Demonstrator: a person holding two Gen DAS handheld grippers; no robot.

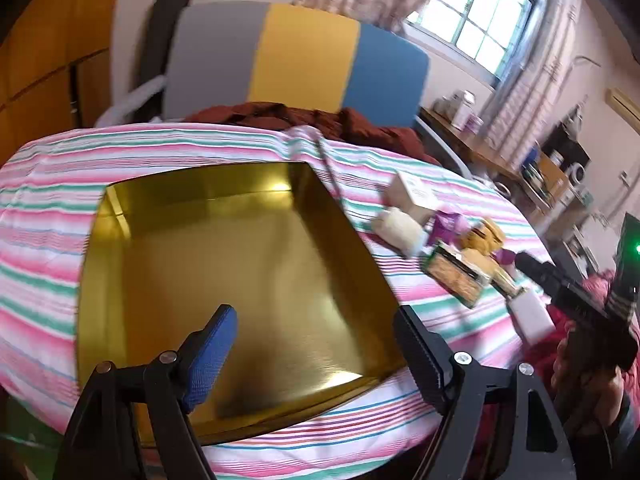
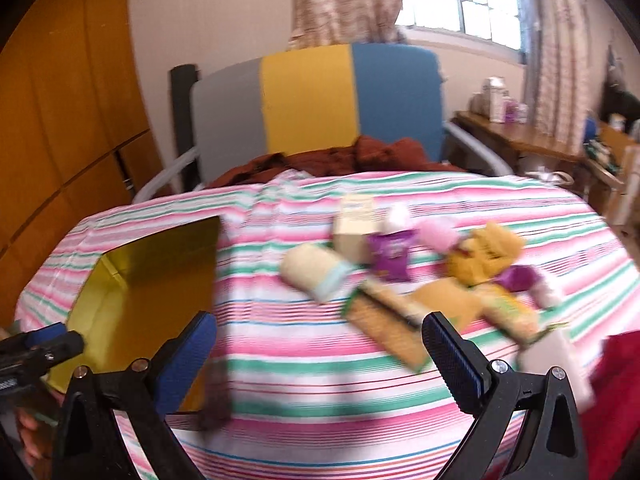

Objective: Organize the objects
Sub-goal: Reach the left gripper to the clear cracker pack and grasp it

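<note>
An open gold box [image 1: 240, 264] lies on the striped cloth, empty; it also shows at the left in the right wrist view [image 2: 132, 280]. My left gripper [image 1: 316, 320] is open over the box's near edge, holding nothing. My right gripper [image 2: 320, 336] is open and empty above the cloth. A pile of snacks lies to the right of the box: a cream roll [image 2: 312, 270], a beige carton [image 2: 354, 224], a purple packet [image 2: 390, 254], a yellow bag [image 2: 482, 258] and a green cracker pack [image 2: 388, 328]. The pile shows in the left wrist view around the cracker pack [image 1: 454, 276].
A striped cloth [image 2: 320, 376] covers the round table. A chair with grey, yellow and blue back [image 2: 316, 100] stands behind it with a dark red garment [image 2: 340, 158]. A wooden desk [image 2: 516, 136] with bottles stands at the right. A white box [image 1: 532, 316] lies near the table's right edge.
</note>
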